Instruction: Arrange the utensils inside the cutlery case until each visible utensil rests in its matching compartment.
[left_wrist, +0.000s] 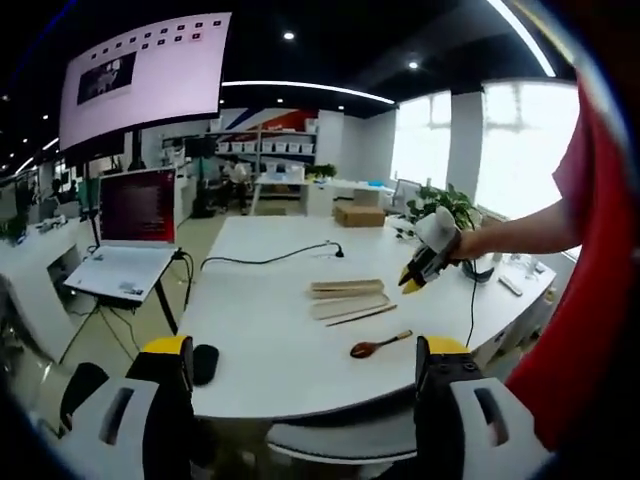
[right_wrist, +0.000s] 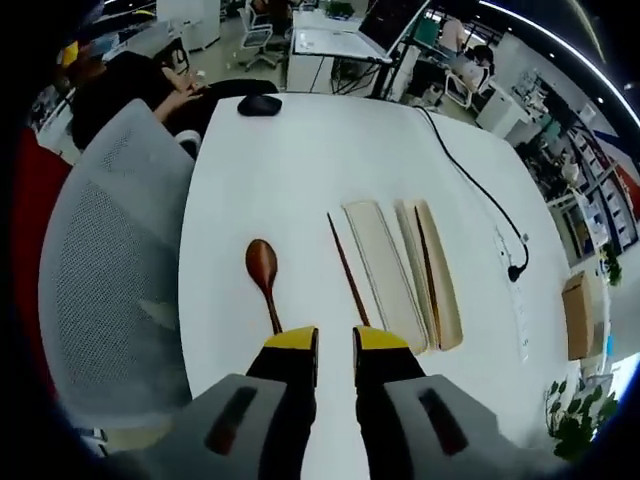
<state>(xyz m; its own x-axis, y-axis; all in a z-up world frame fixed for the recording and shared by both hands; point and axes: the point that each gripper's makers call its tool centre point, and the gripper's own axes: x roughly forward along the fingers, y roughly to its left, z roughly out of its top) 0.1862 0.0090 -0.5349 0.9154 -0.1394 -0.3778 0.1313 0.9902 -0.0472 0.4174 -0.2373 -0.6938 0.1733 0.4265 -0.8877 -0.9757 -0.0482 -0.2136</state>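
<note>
Right gripper jaws nearly closed, empty, wooden spoon just ahead-left

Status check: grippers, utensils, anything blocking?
Left gripper open, empty. Right gripper nearly shut, empty, above table. Spoon and one chopstick outside case. Nothing blocking.

A: What's on the white table?
B: Wooden spoon, bowl away from the right gripper, handle end near its yellow tips. Loose chopstick just right of it. Then the case lid & the cutlery case w/ a dark chopstick inside.
A: Jaws?
B: Nearly together, narrow gap, nothing between. Black mouse at far edge, black cable right, mesh chair left.
</note>
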